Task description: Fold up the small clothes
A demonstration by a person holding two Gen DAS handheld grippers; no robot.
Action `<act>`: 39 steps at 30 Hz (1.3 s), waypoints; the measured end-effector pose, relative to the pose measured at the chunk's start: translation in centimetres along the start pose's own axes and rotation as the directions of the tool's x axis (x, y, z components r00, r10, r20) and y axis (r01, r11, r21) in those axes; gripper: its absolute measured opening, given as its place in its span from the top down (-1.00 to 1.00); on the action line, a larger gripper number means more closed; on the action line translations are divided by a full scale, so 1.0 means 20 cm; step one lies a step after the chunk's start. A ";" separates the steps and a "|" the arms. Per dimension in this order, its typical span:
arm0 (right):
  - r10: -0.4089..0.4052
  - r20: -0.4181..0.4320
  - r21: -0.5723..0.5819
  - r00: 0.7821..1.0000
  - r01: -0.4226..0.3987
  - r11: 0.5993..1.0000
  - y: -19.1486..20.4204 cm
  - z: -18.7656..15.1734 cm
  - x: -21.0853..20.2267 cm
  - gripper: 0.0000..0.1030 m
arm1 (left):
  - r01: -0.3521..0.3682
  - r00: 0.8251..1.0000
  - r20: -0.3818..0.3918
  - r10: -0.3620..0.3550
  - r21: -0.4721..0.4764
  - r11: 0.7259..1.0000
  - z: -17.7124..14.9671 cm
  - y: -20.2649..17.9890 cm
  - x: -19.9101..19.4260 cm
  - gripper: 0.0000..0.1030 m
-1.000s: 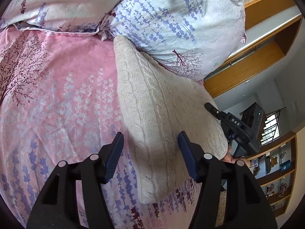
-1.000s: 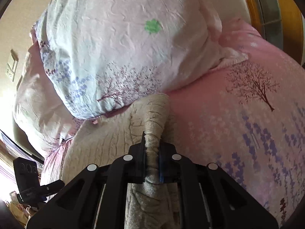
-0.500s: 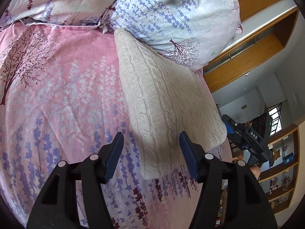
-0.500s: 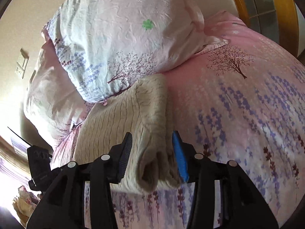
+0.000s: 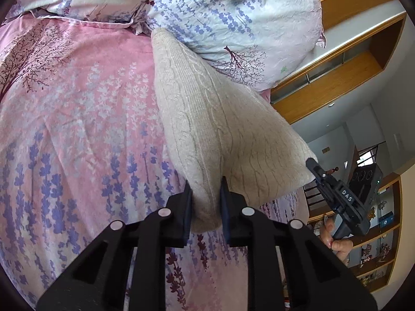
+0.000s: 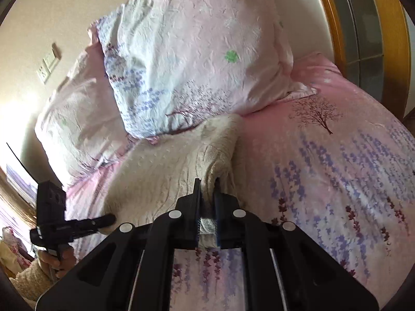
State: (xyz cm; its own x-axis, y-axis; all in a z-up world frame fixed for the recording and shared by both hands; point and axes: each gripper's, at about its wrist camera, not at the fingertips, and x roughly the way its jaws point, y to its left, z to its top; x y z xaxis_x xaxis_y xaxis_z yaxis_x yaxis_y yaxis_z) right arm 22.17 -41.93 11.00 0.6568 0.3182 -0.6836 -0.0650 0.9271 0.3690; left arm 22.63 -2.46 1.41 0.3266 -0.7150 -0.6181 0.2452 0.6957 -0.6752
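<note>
Left wrist view first: nearest the lens, the left gripper (image 5: pixel 205 194) has its two black fingers (image 5: pixel 186 202) drawn in narrow on the near corner of a cream cable-knit sweater (image 5: pixel 207 119), pinching a thick fold of the knit between the pads. From that pinch the sweater runs away toward twelve o'clock across a pink bedspread printed with lavender sprigs and dark trees (image 5: pixel 77 129), its far end tucked just under the edge of a pale floral pillow (image 5: pixel 233 18). At about four o'clock the other handheld tool shows from the side, its finger tips meeting the sweater's right-hand corner, with a bare hand (image 5: pixel 334 238) wrapped around its grip. Beyond the bed's edge, from one to three o'clock, stand wooden shelves (image 5: pixel 337 77). From the right wrist view, the right gripper (image 6: pixel 207 202) is likewise closed to a narrow gap on a bunched fold of the same sweater (image 6: pixel 160 171), the knit squeezed between its pads. The garment spreads from there toward nine o'clock as a flat cream panel on the bedspread (image 6: pixel 337 168), and at eight o'clock the left gripper's black tip touches its near left corner. Farther off, toward twelve o'clock, the sweater's far edge meets the pillow (image 6: pixel 194 51), which leans against a second, pinker pillow (image 6: pixel 75 116) at ten o'clock. Past them, a wooden frame with grey panes (image 6: pixel 368 39) runs down the two o'clock side.
</note>
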 end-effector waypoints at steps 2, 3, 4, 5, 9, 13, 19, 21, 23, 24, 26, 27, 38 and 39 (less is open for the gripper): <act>-0.062 -0.083 0.012 0.995 0.063 0.998 -0.05 -0.05 0.10 0.83 | -0.010 1.000 -0.003 0.010 0.006 1.000 -0.03 0.01 0.00 0.66; -0.072 -0.116 0.025 0.991 0.076 0.997 -0.08 -0.08 0.14 0.84 | -0.012 1.000 -0.005 0.012 0.003 1.000 -0.03 0.01 0.01 0.66; -0.072 -0.136 0.042 0.988 0.078 0.996 -0.10 -0.10 0.17 0.84 | -0.012 1.000 -0.007 0.012 -0.002 1.000 -0.04 0.02 0.02 0.66; -0.063 -0.135 0.056 0.989 0.071 0.996 -0.11 -0.11 0.18 0.84 | -0.015 1.000 -0.009 0.015 -0.007 1.000 -0.03 0.03 0.03 0.66; -0.068 -0.147 0.062 0.987 0.078 0.995 -0.12 -0.10 0.20 0.83 | -0.022 1.000 -0.013 0.022 -0.007 1.000 -0.04 0.05 0.04 0.63; -0.069 -0.155 0.079 0.985 0.082 0.994 -0.13 -0.10 0.20 0.83 | -0.039 0.999 -0.016 0.039 0.012 0.999 -0.03 0.04 0.06 0.56; -0.059 -0.159 0.067 0.985 0.071 0.995 -0.10 -0.08 0.14 0.65 | -0.052 0.999 -0.015 0.052 0.053 0.997 -0.02 -0.03 0.00 0.28; -0.022 -0.125 0.115 0.992 0.037 0.993 -0.12 -0.04 0.09 0.06 | -0.044 0.999 0.021 0.043 0.056 0.997 0.02 -0.04 -0.06 -0.13; 0.014 -0.084 0.165 0.996 0.000 0.986 -0.17 0.02 0.06 -0.23 | -0.053 0.997 0.058 0.050 0.048 0.997 0.08 -0.04 -0.10 -0.26; 0.034 -0.078 0.188 0.996 -0.019 0.982 -0.18 0.05 0.06 -0.30 | -0.050 0.997 0.065 0.047 0.040 0.998 0.11 -0.03 -0.11 -0.36; 0.092 -0.088 0.240 0.992 -0.068 0.968 -0.22 0.11 0.09 -0.48 | -0.046 0.997 0.059 0.045 0.014 0.999 0.17 -0.01 -0.10 -0.51; 0.108 -0.094 0.267 0.990 -0.079 0.960 -0.23 0.14 0.13 -0.50 | -0.045 0.997 0.059 0.045 -0.001 0.999 0.20 0.00 -0.09 -0.52; 0.181 -0.255 0.397 0.950 -0.068 0.915 -0.31 0.23 0.49 -0.51 | -0.160 0.987 -0.009 0.160 -0.020 0.987 0.39 -0.01 0.15 -0.88; 0.187 -0.261 0.400 0.947 -0.071 0.914 -0.32 0.23 0.51 -0.51 | -0.175 0.984 -0.011 0.175 -0.005 0.984 0.39 -0.03 0.17 -0.90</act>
State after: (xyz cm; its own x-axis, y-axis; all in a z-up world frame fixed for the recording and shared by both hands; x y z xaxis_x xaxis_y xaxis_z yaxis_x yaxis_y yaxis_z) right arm 32.70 -45.49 4.60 0.4141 0.5266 -0.7424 0.1950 0.7454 0.6375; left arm 30.71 -4.69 2.80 0.3543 -0.5827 -0.7314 0.1795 0.8100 -0.5583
